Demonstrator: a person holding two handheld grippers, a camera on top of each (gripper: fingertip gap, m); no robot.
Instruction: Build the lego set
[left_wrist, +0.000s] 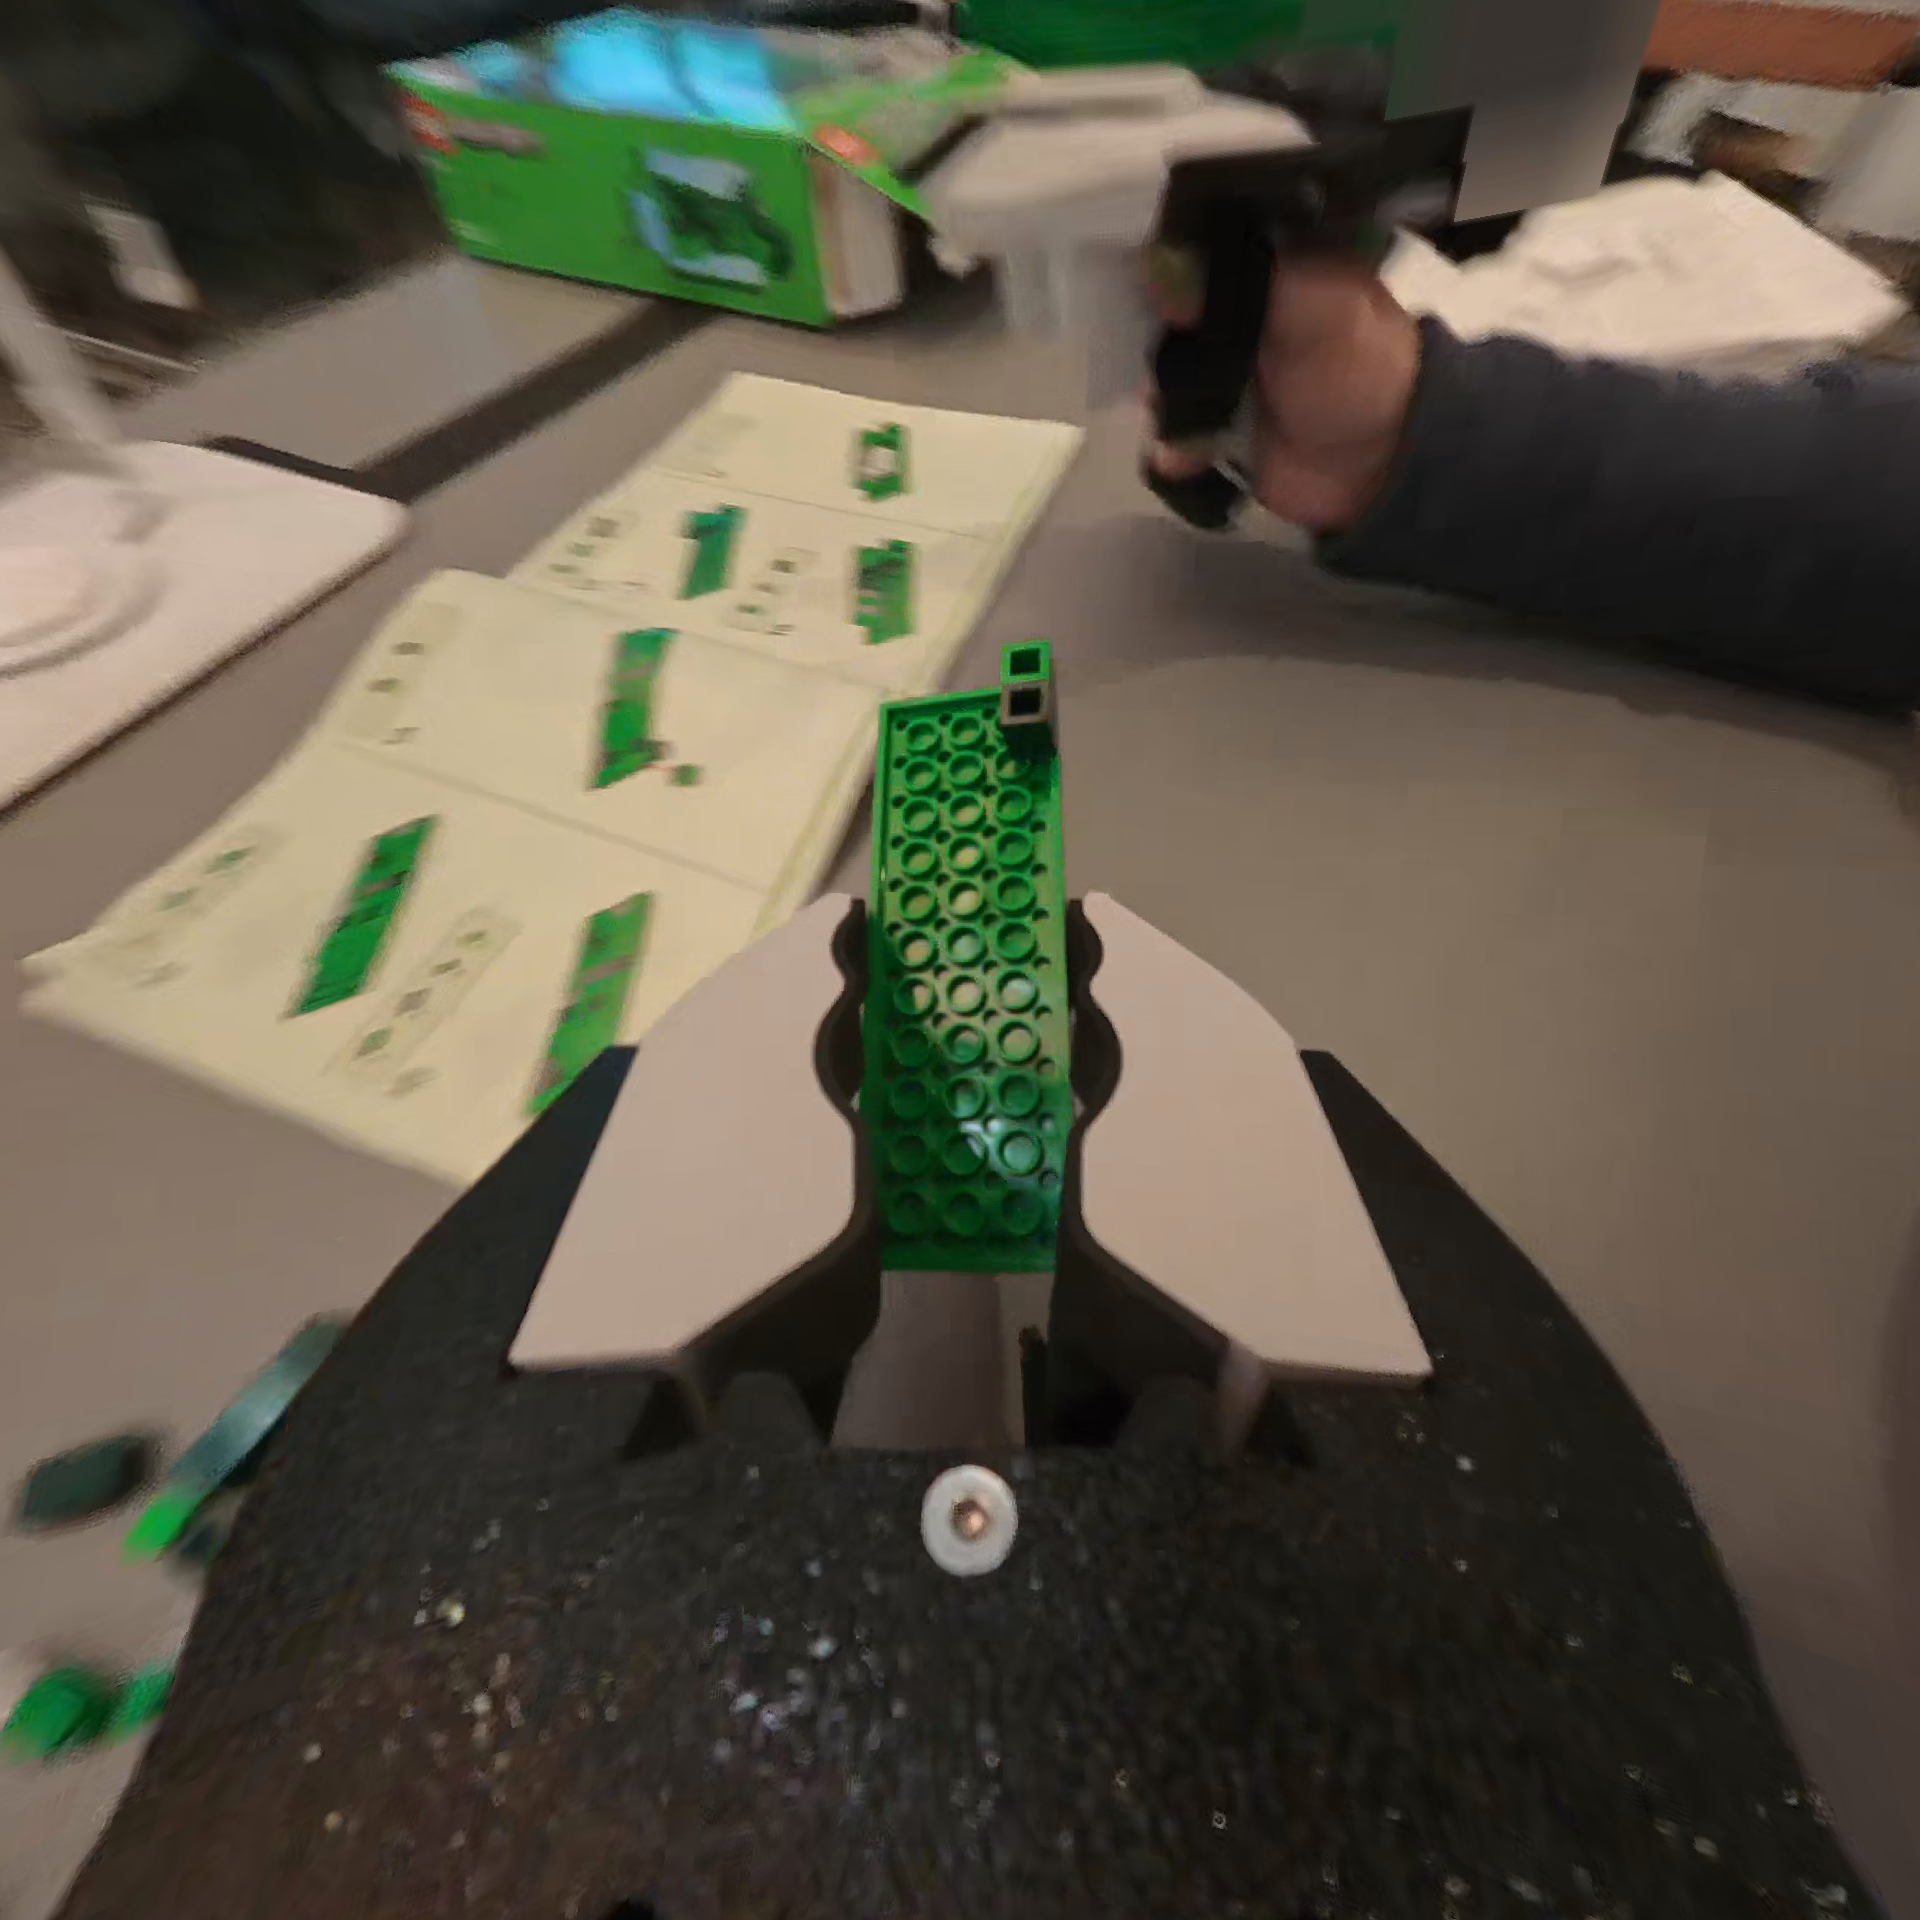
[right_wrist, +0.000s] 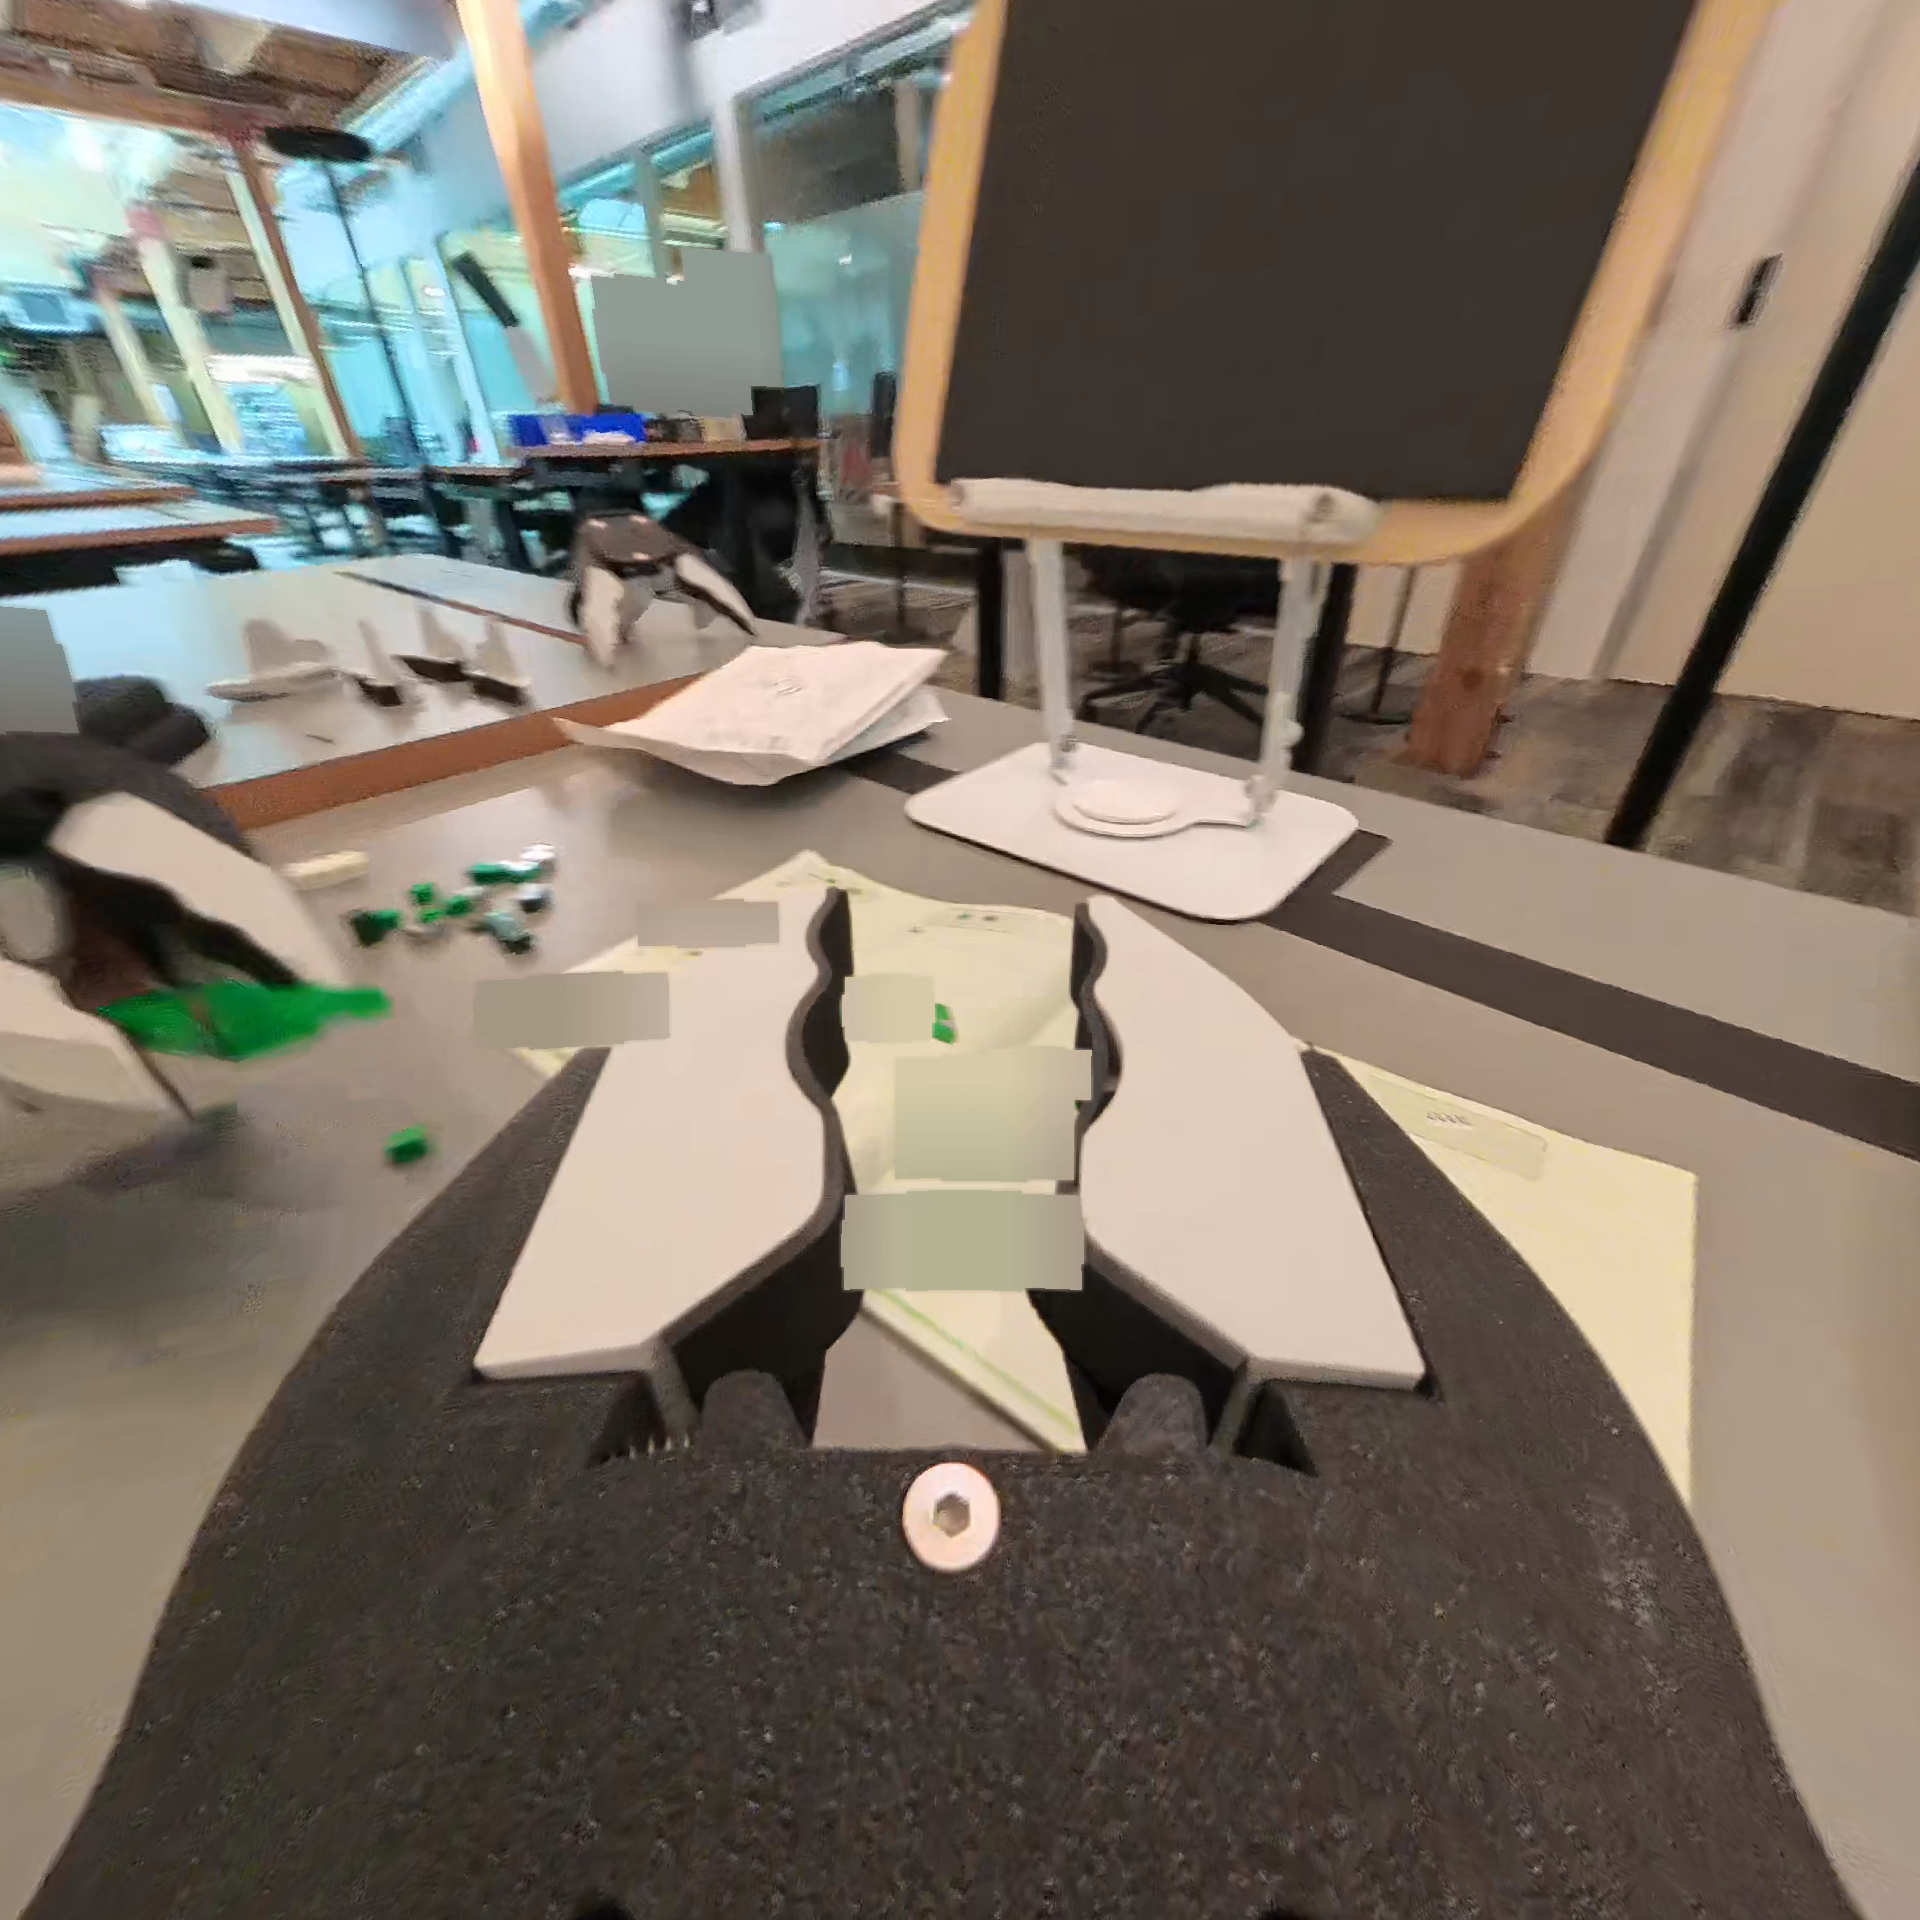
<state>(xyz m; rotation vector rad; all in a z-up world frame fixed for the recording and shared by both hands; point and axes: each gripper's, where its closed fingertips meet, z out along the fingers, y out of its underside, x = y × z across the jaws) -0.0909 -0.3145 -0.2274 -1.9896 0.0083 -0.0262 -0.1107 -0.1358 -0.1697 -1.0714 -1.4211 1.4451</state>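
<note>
Though gripped, plate (left_wrist: 966, 997) underside up.

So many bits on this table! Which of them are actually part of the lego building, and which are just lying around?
Part of the build:
- green plate, clamped in the left gripper
- open instruction booklet
- loose bricks
- green set box
- right gripper, open and empty

Just lying about:
- white stand base with its dark board
- crumpled paper
</note>
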